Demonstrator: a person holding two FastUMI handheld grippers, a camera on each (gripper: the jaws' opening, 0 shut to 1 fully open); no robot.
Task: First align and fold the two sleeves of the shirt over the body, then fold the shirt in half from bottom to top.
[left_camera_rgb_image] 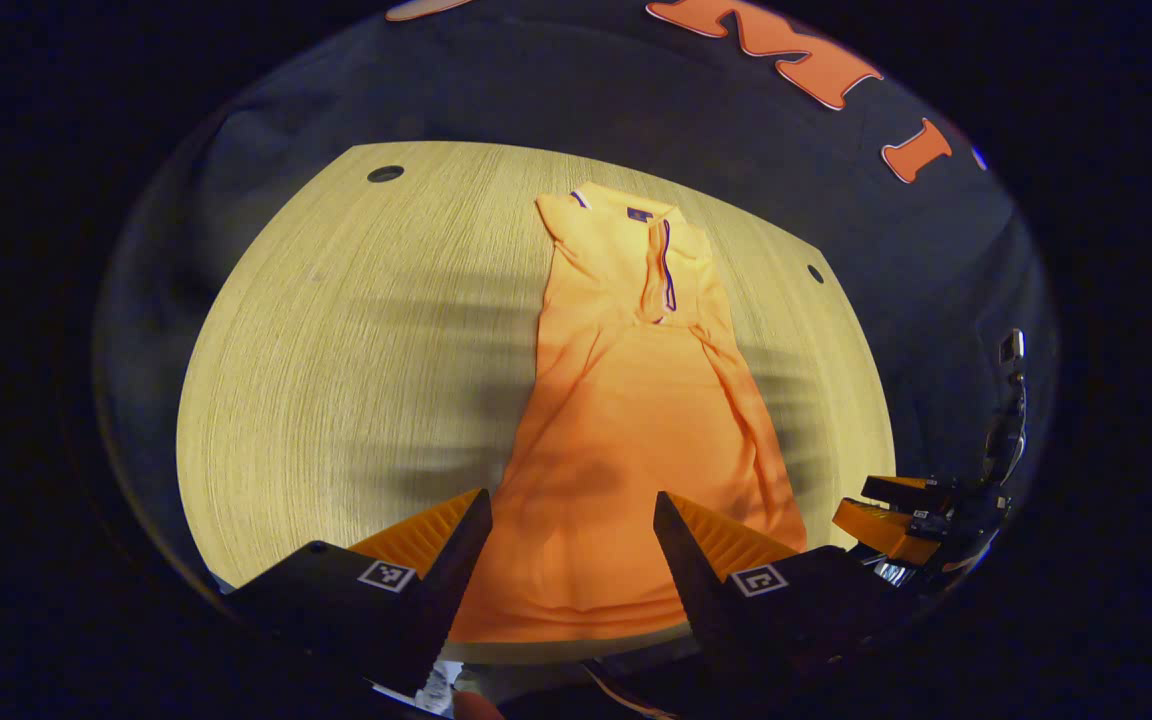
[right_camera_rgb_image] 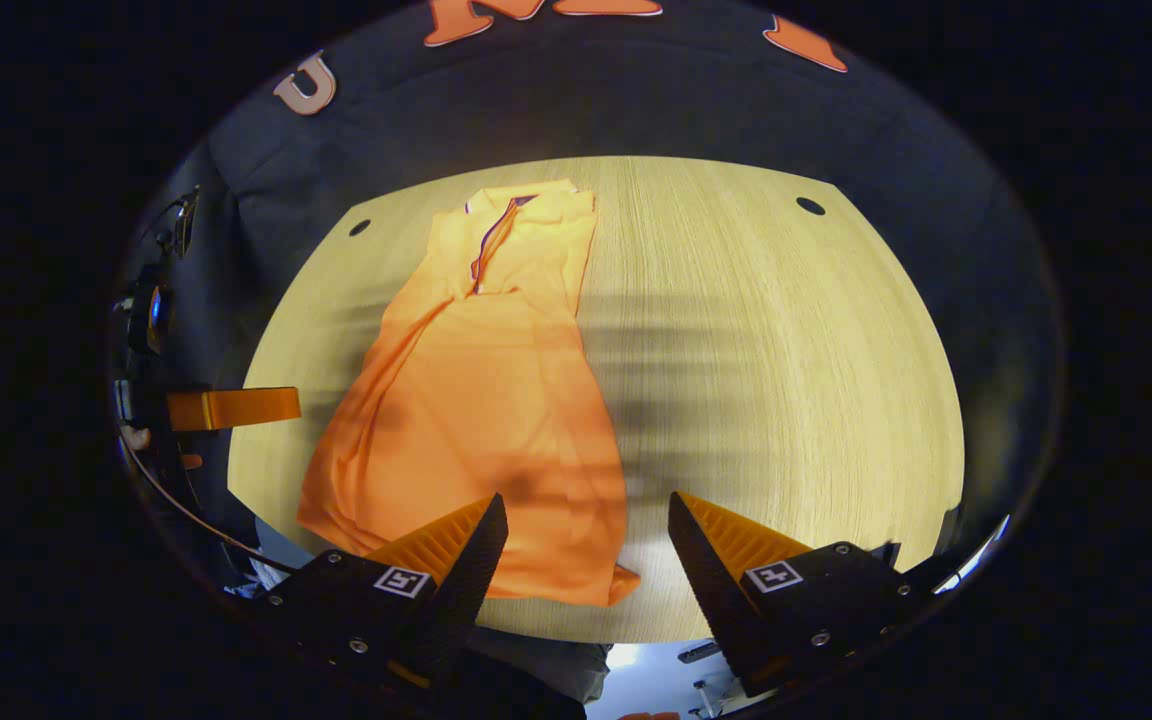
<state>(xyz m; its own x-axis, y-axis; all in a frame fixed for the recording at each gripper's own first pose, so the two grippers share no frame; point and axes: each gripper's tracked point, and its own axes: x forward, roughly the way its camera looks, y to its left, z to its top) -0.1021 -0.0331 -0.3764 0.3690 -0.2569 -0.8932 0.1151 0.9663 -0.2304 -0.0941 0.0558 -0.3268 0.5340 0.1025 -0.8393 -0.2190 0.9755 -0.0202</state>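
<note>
Hovering over the near edge of the desk (left_camera_rgb_image: 336,330), left gripper (left_camera_rgb_image: 572,545) spread wide, its 2 fingers apart above the hem of the shirt (left_camera_rgb_image: 626,420), nothing pinched between them. Seen off to the right in the left gripper view, right gripper (left_camera_rgb_image: 901,515) near the desk's edge beside the shirt's hem corner; fingers there too small to judge. From its own camera, right gripper (right_camera_rgb_image: 586,550) likewise spread wide, hanging over the near edge of the desk (right_camera_rgb_image: 786,350) with 1 finger above the shirt's (right_camera_rgb_image: 476,400) hem corner and the other above bare wood, gripping nothing. Also caught at the left rim of the right gripper view, 1 finger of the left gripper (right_camera_rgb_image: 234,408) sticking out level over the desk's side, just beside the shirt. Lying flat and lengthwise on the wood, hem at the near edge and collar toward the far edge, both sleeves already folded in over the body, making a long narrow shape. Placket with dark trim (left_camera_rgb_image: 666,270) facing up near the collar. Farther back, 2 small dark holes (right_camera_rgb_image: 810,206) near the far corners of the desk.
</note>
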